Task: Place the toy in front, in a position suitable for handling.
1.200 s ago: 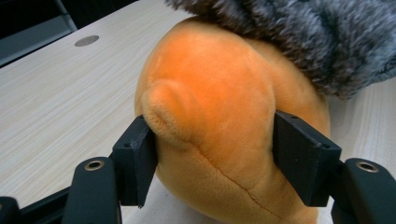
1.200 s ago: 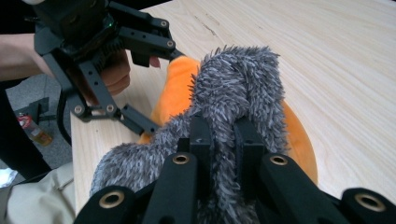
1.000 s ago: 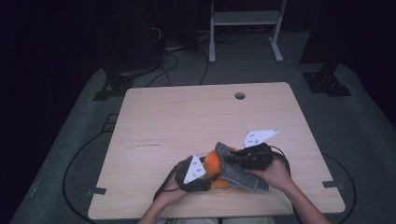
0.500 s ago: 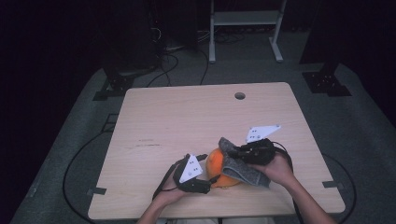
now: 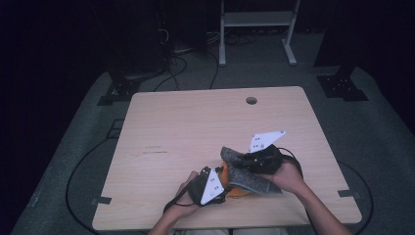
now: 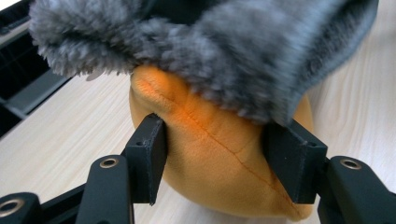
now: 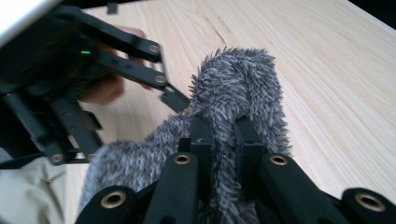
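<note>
The left gripper (image 6: 215, 163) has just been closing, and its two black jaws now press on either flank of an orange plush ball (image 6: 219, 158), so the ball is clamped between them. In the left gripper view the ball sits low against the desk (image 6: 60, 140), with a stitched seam running down its front. A grey fuzzy cloth (image 6: 210, 51) drapes over the top of the ball and hangs past its upper edge.

The right gripper (image 7: 223, 135) is fully closed on a fold of that same grey fuzzy cloth (image 7: 243, 88), the pile bunched up between its jaws and standing above them. In the right gripper view the left gripper shows farther off to the left.

In the high view both grippers meet at the near edge of the desk (image 5: 195, 127), toward its right half. The left gripper (image 5: 221, 182) lies just beside the ball (image 5: 226, 172), and the right gripper (image 5: 244, 159) holds the cloth (image 5: 247, 176) above it. A round hole (image 5: 251, 100) shows near the far edge.
</note>
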